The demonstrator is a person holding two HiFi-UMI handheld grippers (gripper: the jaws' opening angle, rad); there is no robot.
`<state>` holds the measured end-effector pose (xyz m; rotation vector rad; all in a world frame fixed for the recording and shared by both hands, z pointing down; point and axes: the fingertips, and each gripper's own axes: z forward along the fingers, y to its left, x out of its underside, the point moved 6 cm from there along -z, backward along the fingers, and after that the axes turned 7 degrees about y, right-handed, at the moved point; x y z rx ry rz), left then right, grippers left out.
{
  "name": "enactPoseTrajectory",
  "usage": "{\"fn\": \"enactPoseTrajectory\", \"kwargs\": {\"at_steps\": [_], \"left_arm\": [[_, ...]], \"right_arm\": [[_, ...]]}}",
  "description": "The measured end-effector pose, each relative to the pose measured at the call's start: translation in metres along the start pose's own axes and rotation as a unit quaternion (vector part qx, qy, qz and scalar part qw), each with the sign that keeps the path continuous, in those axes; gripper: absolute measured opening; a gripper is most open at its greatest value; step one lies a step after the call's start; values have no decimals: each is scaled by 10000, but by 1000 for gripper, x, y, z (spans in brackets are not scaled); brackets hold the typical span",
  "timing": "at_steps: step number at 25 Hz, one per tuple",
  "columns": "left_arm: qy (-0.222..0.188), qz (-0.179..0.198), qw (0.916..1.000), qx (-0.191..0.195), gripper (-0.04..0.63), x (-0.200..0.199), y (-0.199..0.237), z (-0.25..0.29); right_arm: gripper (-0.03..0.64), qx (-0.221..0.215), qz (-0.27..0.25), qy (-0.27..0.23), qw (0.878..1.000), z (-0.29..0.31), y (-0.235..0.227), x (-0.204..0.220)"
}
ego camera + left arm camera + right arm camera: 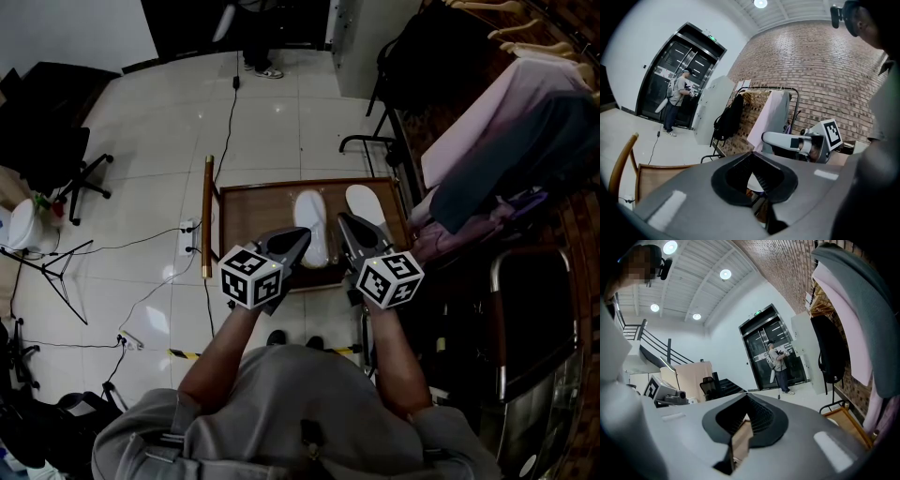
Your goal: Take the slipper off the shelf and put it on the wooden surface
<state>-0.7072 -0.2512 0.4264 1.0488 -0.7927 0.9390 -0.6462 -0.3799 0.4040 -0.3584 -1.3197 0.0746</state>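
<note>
Two white slippers lie side by side on the brown wooden table (253, 211): one slipper (312, 225) in the middle, the other slipper (367, 206) to its right. My left gripper (302, 238) hovers over the near end of the middle slipper, jaws together with nothing in them. My right gripper (343, 221) hangs between the two slippers, shut and empty as well. In the left gripper view the left gripper (752, 154) points level at the clothes rack, with the right gripper (765, 137) beside it. In the right gripper view the right gripper (746, 397) faces the doors.
A clothes rack (506, 141) with hanging garments and a black backpack (726, 119) stands right of the table. A metal frame (525, 309) sits at near right. A black office chair (56, 141), a tripod and floor cables lie left. A person (677, 101) stands by the glass doors.
</note>
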Motion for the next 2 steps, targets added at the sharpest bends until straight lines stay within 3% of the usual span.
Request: {"fn": "enactPoseTrajectory", "kwargs": {"at_steps": [2], "left_arm": [[-5,10,10000,-2,5,-1,1,1]], "right_arm": [[2,0,-7,8,10000,1,0,0]]}}
